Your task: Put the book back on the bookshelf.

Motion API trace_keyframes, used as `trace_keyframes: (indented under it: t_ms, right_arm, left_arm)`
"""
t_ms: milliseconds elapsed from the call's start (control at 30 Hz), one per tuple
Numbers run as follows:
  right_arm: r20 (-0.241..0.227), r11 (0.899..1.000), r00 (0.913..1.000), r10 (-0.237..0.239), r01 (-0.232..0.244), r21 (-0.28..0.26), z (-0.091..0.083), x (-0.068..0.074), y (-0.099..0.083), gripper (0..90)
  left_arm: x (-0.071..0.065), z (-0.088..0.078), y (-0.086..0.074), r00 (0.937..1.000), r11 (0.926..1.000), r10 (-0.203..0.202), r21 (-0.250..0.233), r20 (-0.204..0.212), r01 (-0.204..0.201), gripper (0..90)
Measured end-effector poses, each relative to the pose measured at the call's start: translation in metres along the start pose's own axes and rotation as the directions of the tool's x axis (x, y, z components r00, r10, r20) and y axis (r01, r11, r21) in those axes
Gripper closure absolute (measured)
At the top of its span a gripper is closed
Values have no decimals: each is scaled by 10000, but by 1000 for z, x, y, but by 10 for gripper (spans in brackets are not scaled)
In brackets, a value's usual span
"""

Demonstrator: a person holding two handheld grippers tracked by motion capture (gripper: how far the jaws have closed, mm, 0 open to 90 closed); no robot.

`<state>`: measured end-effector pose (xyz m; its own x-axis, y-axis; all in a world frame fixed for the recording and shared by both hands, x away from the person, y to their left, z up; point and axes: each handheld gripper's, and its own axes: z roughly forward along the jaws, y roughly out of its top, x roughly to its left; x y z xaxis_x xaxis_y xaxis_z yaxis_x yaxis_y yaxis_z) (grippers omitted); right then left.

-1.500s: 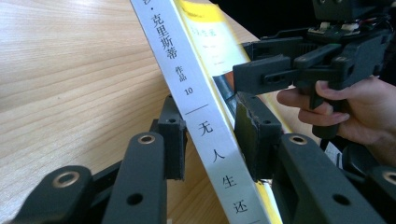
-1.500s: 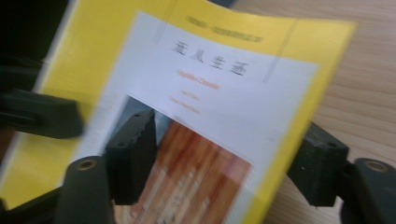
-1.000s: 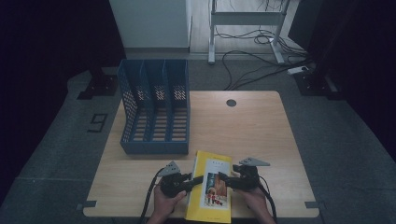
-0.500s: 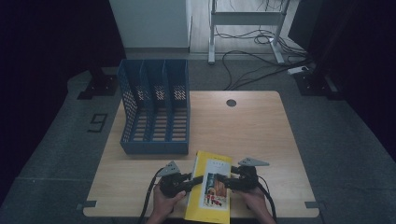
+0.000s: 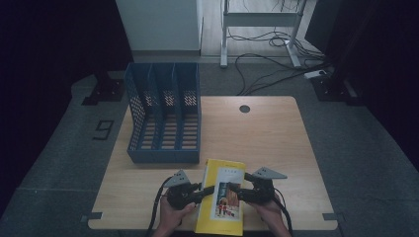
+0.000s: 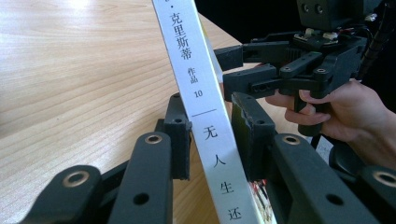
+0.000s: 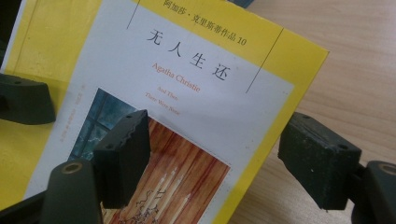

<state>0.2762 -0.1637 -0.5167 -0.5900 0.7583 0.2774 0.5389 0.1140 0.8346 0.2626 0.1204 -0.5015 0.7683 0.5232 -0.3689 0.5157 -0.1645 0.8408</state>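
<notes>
A yellow paperback book (image 5: 222, 197) with a white picture panel lies at the near edge of the table. In the left gripper view its white spine (image 6: 205, 102) runs up between the two pads of my left gripper (image 6: 212, 135), which is shut on the book at the spine side (image 5: 207, 190). My right gripper (image 5: 233, 189) hovers over the cover from the right, open. In the right gripper view, one pad of it (image 7: 219, 154) stands in front of the cover (image 7: 187, 93) and the other is past the book's edge, over bare wood. The right gripper (image 6: 231, 70) also faces the left one, held by a hand.
A blue file holder (image 5: 165, 118) with three slots stands at the back left of the wooden table (image 5: 276, 143). A round cable hole (image 5: 244, 108) sits near the far edge. Cables and a desk frame lie on the floor beyond.
</notes>
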Motion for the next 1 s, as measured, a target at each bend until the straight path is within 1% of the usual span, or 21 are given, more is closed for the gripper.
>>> trace_keyframes:
  t_ms: [33, 100, 133, 167, 233, 267, 367, 700, 767, 800, 833, 867, 1000]
  right_arm:
    - [16, 9998, 10000, -81, 81, -160, -3, 2, 2, 254]
    - [-22, 9993, 9999, -116, 115, -364, -6, 3, 5, 262]
    - [-22, 9993, 9999, -116, 115, -364, -6, 3, 5, 262]
    - [-21, 9982, 9998, -208, 207, -558, -10, 5, 7, 266]
    - [5, 9975, 9996, -294, 294, -640, -12, 6, 8, 269]
    - [45, 9959, 9992, -389, 391, -819, -15, 7, 9, 277]
    - [47, 9945, 9991, -411, 414, -967, -16, 8, 10, 283]
    - [41, 9911, 9981, -615, 616, -1184, -19, 12, 11, 294]
    - [2, 9896, 9976, -697, 692, -1260, -21, 14, 12, 299]
    - [42, 9872, 9969, -790, 788, -1385, -22, 16, 13, 303]
    - [42, 9872, 9969, -790, 788, -1385, -22, 16, 13, 303]
    - [120, 9849, 9959, -901, 909, -1474, -23, 18, 13, 306]
    - [121, 9837, 9957, -915, 923, -1544, -24, 18, 13, 307]
  left_arm:
    - [-2, -2, 2, 10000, 9999, 79, -108, -9, -79, 692]
    - [-4, -3, 2, 9999, 9998, 124, -162, -6, -124, 694]
    - [-5, -4, 3, 9998, 9996, 198, -197, 6, -198, 694]
    - [-7, -5, 5, 9995, 9991, 307, -280, 10, -306, 695]
    - [-9, -6, 5, 9993, 9988, 384, -293, -3, -384, 696]
    - [-9, -6, 6, 9990, 9985, 456, -296, -3, -456, 696]
    - [-10, -6, 6, 9989, 9985, 471, -295, 43, -470, 697]
    - [-11, -7, 7, 9989, 9983, 463, -365, 42, -461, 697]
    - [-12, -8, 7, 9988, 9981, 490, -387, 65, -488, 699]
    - [-13, -8, 8, 9987, 9979, 511, -411, 87, -507, 701]
    - [-13, -8, 8, 9987, 9979, 511, -411, 87, -507, 703]
    - [-13, -8, 8, 9985, 9975, 539, -452, 87, -535, 704]
    - [-14, -8, 8, 9982, 9972, 603, -445, 75, -599, 704]
